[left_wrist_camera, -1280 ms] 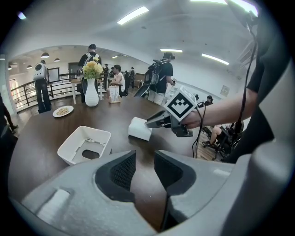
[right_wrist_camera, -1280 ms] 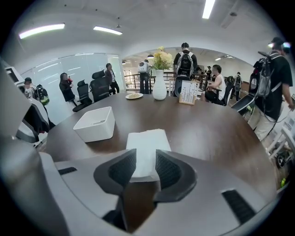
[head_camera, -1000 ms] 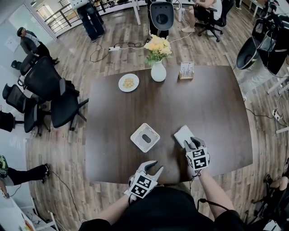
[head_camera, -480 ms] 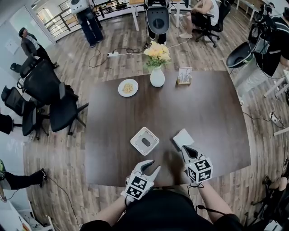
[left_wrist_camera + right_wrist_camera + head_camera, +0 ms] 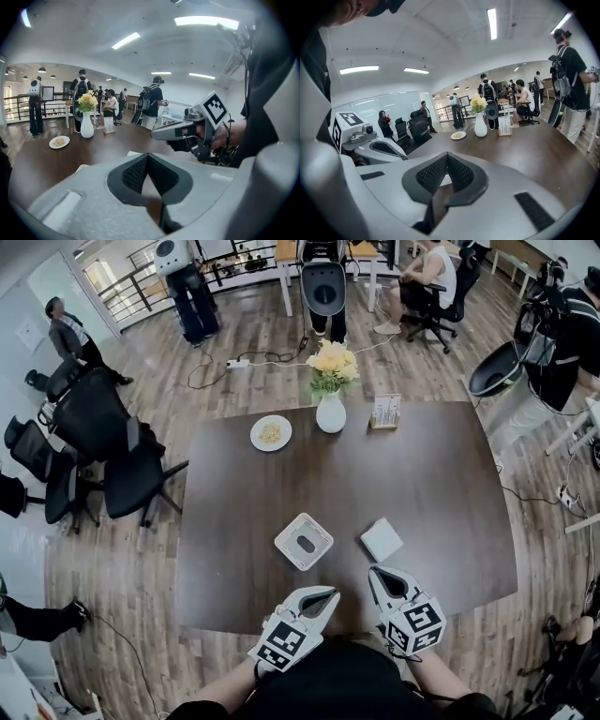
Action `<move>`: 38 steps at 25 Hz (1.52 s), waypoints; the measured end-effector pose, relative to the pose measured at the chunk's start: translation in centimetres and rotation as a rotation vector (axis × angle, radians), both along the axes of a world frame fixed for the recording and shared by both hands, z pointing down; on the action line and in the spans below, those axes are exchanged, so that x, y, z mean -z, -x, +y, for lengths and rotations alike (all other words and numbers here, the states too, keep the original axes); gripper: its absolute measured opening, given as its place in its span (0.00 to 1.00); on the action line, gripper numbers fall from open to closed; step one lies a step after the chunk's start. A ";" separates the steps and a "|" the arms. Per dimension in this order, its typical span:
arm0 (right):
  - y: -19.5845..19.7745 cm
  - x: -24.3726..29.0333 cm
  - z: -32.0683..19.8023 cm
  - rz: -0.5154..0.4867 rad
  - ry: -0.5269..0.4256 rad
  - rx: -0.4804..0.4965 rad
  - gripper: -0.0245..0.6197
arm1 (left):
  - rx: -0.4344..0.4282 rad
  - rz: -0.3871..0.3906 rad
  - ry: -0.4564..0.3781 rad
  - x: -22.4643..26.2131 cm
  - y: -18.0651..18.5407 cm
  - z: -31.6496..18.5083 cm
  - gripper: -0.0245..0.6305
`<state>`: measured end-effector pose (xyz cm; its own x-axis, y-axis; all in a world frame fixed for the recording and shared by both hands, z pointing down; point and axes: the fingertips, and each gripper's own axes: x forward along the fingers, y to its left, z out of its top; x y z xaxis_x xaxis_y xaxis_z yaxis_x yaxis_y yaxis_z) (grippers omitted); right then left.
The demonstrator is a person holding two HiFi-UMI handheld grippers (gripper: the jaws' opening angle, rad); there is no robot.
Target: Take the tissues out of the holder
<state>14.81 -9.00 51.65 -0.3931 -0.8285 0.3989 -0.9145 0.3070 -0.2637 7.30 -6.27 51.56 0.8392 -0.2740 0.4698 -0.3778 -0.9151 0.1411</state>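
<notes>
The white square tissue holder [image 5: 303, 541] sits on the dark table [image 5: 431, 474], its oval slot facing up. To its right a white stack of tissues [image 5: 382, 539] lies flat on the table. My left gripper [image 5: 326, 596] hovers over the near table edge, in front of the holder. Its jaws have just been closing and are now shut on nothing [image 5: 147, 157]. My right gripper [image 5: 379, 576] hangs just short of the tissues, apart from them. It has also just closed and is empty [image 5: 446, 157].
At the table's far side stand a white vase of flowers [image 5: 330, 390], a small plate of food [image 5: 271, 433] and a card stand [image 5: 385, 412]. Black office chairs [image 5: 103, 427] crowd the left side. People stand and sit beyond the table.
Both grippers rose and drew back toward the near table edge. The right gripper came off the tissue stack, which stays on the table. The left jaws went from open to shut.
</notes>
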 end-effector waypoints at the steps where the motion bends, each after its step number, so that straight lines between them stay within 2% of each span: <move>1: 0.3 0.7 0.1 0.002 -0.015 -0.017 0.05 | 0.005 0.014 -0.011 0.6 0.0 0.0 0.04; 4: 1.1 2.9 0.0 0.015 -0.065 -0.049 0.05 | 0.036 0.050 -0.047 2.6 0.3 -0.8 0.04; 7: 2.0 5.2 0.0 0.023 -0.145 -0.042 0.05 | 0.080 0.100 -0.071 4.4 0.7 -1.8 0.04; 12: 3.2 7.8 0.4 0.028 -0.248 -0.014 0.05 | 0.107 0.202 -0.024 6.1 1.0 -1.6 0.04; 14: 3.4 9.0 0.5 0.062 -0.303 -0.008 0.05 | 0.090 0.216 -0.056 6.9 1.0 -1.4 0.04; 19: 3.1 12.2 0.6 0.117 -0.404 -0.006 0.05 | 0.073 0.226 -0.225 9.9 1.7 -2.0 0.04; 22: 3.4 13.5 0.9 0.113 -0.452 -0.015 0.05 | 0.103 0.299 -0.206 10.9 1.9 -1.7 0.04; 26: 4.2 13.3 1.3 0.101 -0.458 -0.007 0.05 | 0.087 0.335 -0.157 10.9 1.7 -0.5 0.04; 38: 4.6 12.6 1.6 0.099 -0.432 -0.006 0.05 | 0.094 0.312 -0.134 10.1 1.9 -0.4 0.04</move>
